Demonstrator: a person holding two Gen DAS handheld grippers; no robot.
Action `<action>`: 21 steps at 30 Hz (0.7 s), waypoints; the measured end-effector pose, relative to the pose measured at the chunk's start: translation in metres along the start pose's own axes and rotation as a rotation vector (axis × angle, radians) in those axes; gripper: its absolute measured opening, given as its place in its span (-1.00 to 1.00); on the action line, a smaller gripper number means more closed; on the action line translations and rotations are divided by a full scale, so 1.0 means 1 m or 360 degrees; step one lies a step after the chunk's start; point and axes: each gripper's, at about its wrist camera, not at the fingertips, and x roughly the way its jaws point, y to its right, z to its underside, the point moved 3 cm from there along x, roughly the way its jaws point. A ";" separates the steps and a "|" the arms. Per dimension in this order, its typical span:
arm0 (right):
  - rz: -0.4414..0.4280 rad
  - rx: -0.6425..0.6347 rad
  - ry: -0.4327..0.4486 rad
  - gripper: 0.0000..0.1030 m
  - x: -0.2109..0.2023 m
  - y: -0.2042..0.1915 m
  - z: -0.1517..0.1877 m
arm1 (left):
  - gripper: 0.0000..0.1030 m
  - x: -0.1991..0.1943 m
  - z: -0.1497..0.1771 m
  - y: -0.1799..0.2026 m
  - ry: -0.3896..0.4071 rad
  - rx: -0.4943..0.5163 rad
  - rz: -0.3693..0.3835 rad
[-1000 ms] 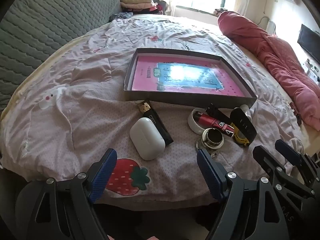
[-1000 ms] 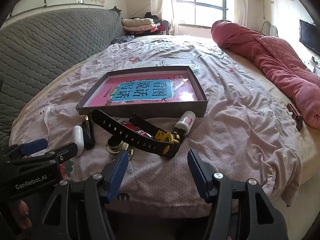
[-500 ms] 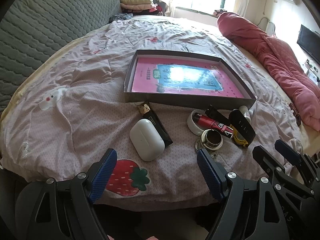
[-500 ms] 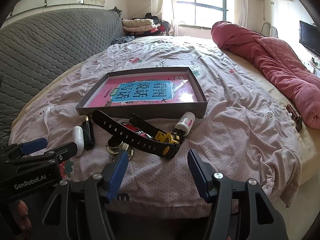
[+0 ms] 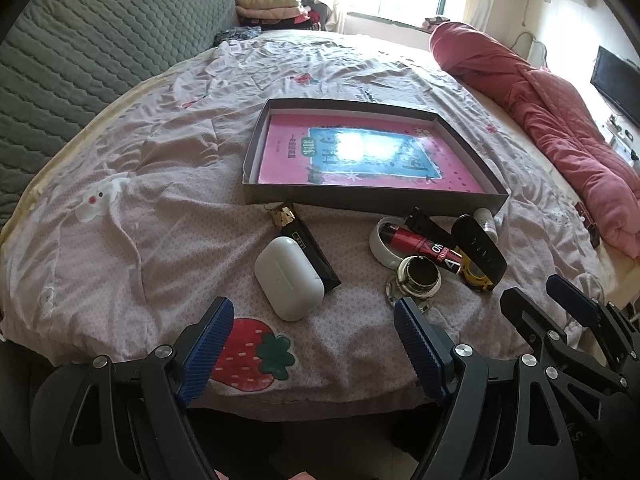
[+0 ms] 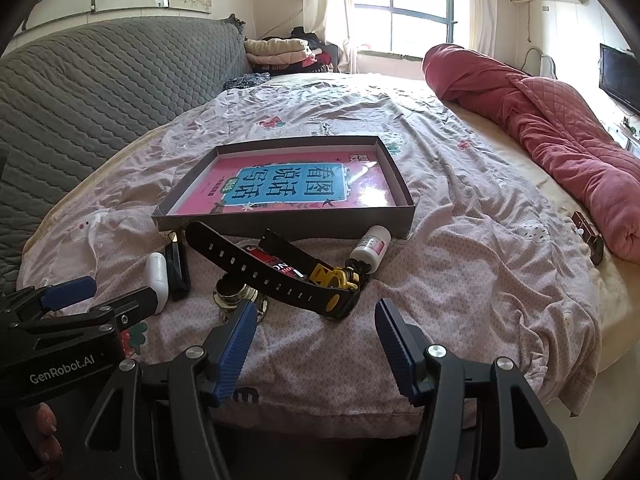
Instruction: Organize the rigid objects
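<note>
A shallow grey box (image 5: pixel 372 199) (image 6: pixel 288 227) with a pink book inside lies on the bed. In front of it sit a white earbud case (image 5: pixel 289 279) (image 6: pixel 157 276), a black lighter (image 5: pixel 306 247) (image 6: pixel 176 266), a white ring-shaped lid (image 5: pixel 378 243), a red tube (image 5: pixel 424 245), a small round jar (image 5: pixel 418 276) (image 6: pixel 232 296), a black and yellow watch (image 5: pixel 478 254) (image 6: pixel 280 276) and a small white bottle (image 6: pixel 372 249). My left gripper (image 5: pixel 312 336) hovers open just short of the earbud case. My right gripper (image 6: pixel 314 334) hovers open before the watch. Both hold nothing.
The pink floral bedsheet (image 5: pixel 160 184) covers the bed; its front edge drops off just ahead of both grippers. A rolled red quilt (image 6: pixel 560 140) lies along the right side. A grey quilted headboard (image 6: pixel 100 88) stands at the left. A small dark object (image 6: pixel 592 240) lies near the quilt.
Both views have shifted very slightly; the objects on the bed have not moved and both grippers stay open.
</note>
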 end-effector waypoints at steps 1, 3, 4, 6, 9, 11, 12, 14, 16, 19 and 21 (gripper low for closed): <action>0.0001 -0.0002 -0.0001 0.18 0.000 0.000 0.000 | 0.61 0.000 0.000 0.000 -0.0001 0.0001 0.0003; -0.0001 0.0001 -0.0001 0.18 0.000 0.000 0.000 | 0.61 0.000 0.000 0.000 -0.0004 0.0001 0.0001; 0.0000 0.0001 -0.0002 0.18 0.000 0.000 0.000 | 0.61 0.000 0.000 0.000 -0.0005 -0.0001 0.0002; -0.0001 0.0000 -0.0001 0.18 0.001 -0.001 0.000 | 0.61 -0.001 0.000 0.000 -0.0003 -0.0002 0.0001; 0.0001 -0.0001 0.0000 0.18 0.000 0.000 0.000 | 0.61 -0.001 0.000 -0.001 -0.0002 -0.0005 0.0003; 0.0001 0.0000 0.0001 0.18 0.000 0.000 0.000 | 0.61 -0.001 0.000 0.000 -0.0003 -0.0003 0.0001; 0.0001 0.0000 0.0001 0.18 0.001 0.000 0.000 | 0.61 -0.001 0.000 -0.001 -0.0002 -0.0004 0.0002; 0.0002 -0.0001 -0.0002 0.18 0.001 -0.001 0.001 | 0.61 -0.001 0.000 -0.001 -0.0004 -0.0004 0.0002; 0.0000 0.0001 -0.0001 0.18 0.000 0.000 0.000 | 0.61 -0.001 0.000 -0.001 -0.0007 -0.0007 0.0004; 0.0001 0.0000 0.0000 0.18 0.001 -0.001 0.001 | 0.61 -0.001 -0.001 -0.001 -0.0008 -0.0007 0.0006; 0.0001 0.0002 0.0000 0.18 0.001 0.000 0.001 | 0.61 0.000 0.000 -0.003 -0.0014 -0.0012 0.0009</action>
